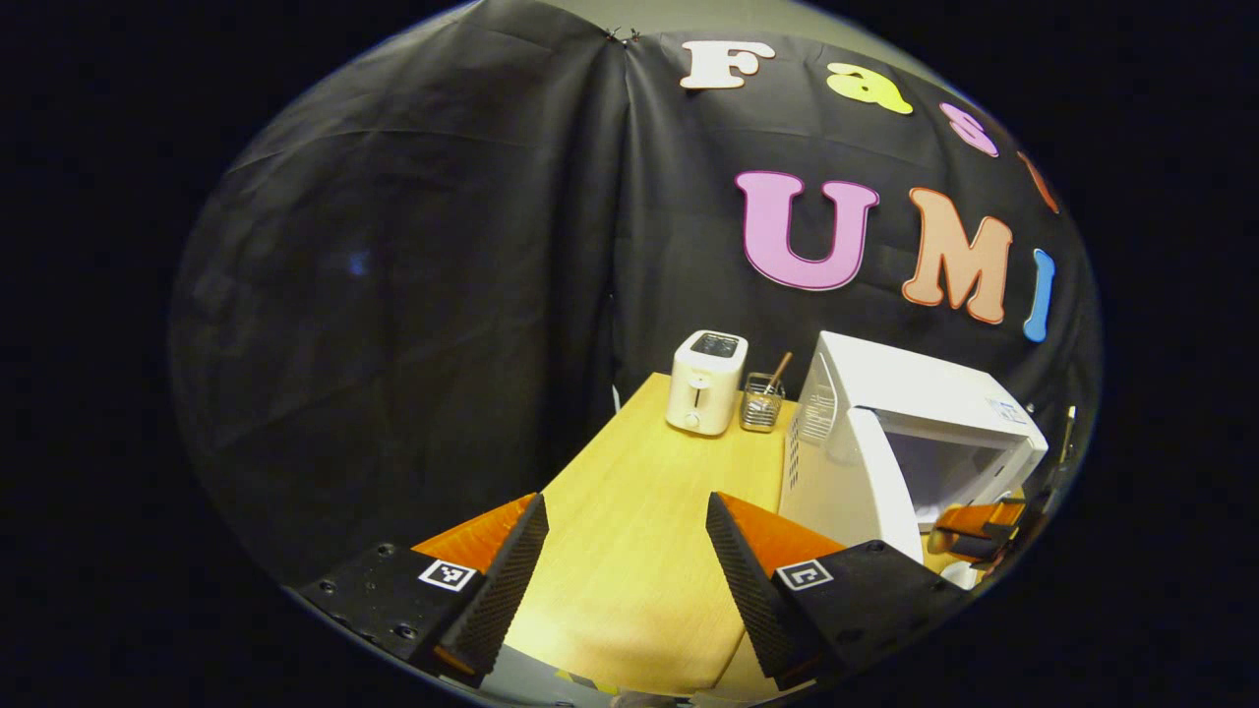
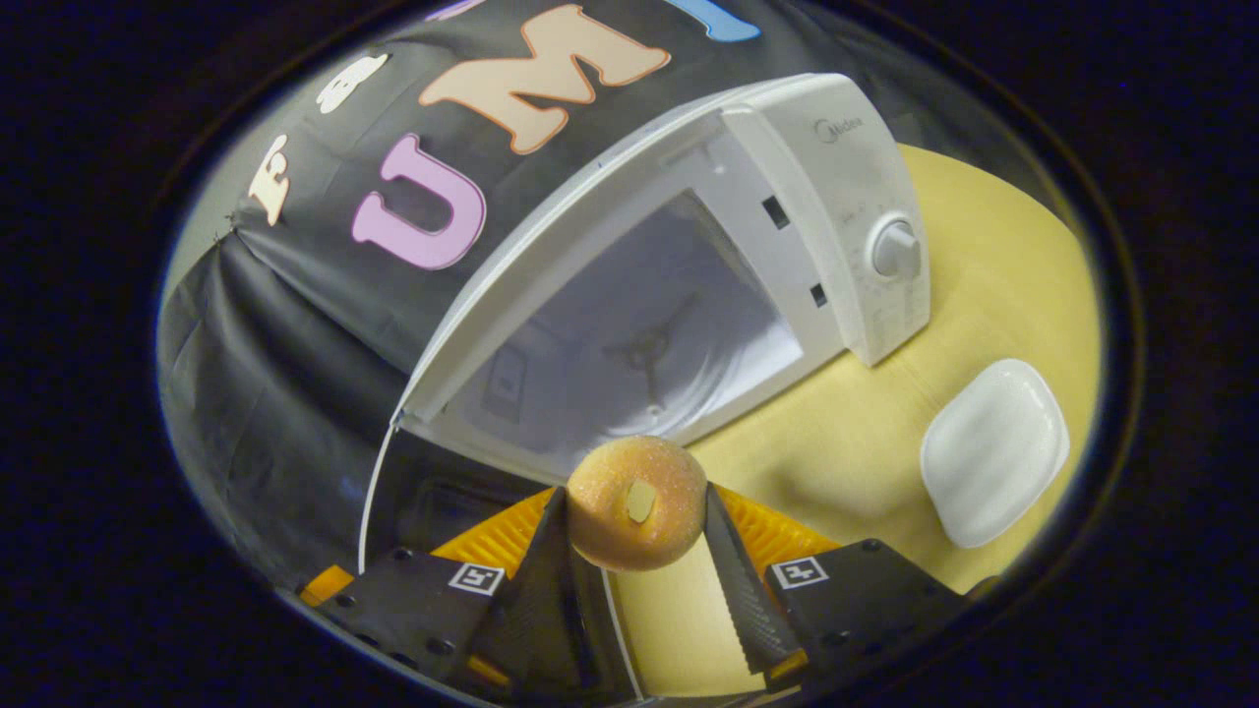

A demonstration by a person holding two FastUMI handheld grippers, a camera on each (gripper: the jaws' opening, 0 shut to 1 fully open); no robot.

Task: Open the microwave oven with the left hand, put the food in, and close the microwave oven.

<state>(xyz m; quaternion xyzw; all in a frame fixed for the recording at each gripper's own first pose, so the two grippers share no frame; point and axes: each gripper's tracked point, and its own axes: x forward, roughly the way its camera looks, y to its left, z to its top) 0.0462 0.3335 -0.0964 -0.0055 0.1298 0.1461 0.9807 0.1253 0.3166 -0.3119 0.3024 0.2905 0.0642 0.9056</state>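
The white microwave oven (image 2: 836, 197) stands with its door (image 2: 379, 492) swung open and its bare cavity (image 2: 639, 344) facing me. My right gripper (image 2: 634, 511) is shut on a sugared doughnut (image 2: 636, 503), held just in front of the cavity's mouth. In the left gripper view the microwave oven (image 1: 915, 393) is at the right, its open door (image 1: 851, 487) edge-on. My left gripper (image 1: 625, 536) hangs open over the wooden table (image 1: 629, 551), left of the door, with nothing between its fingers. The right gripper (image 1: 974, 526) shows beyond the door.
A white toaster (image 1: 705, 382) and a wire holder with utensils (image 1: 762, 398) stand at the table's back edge, left of the microwave. An empty white dish (image 2: 993, 447) lies on the table in front of the oven's control panel with its dial (image 2: 895, 248).
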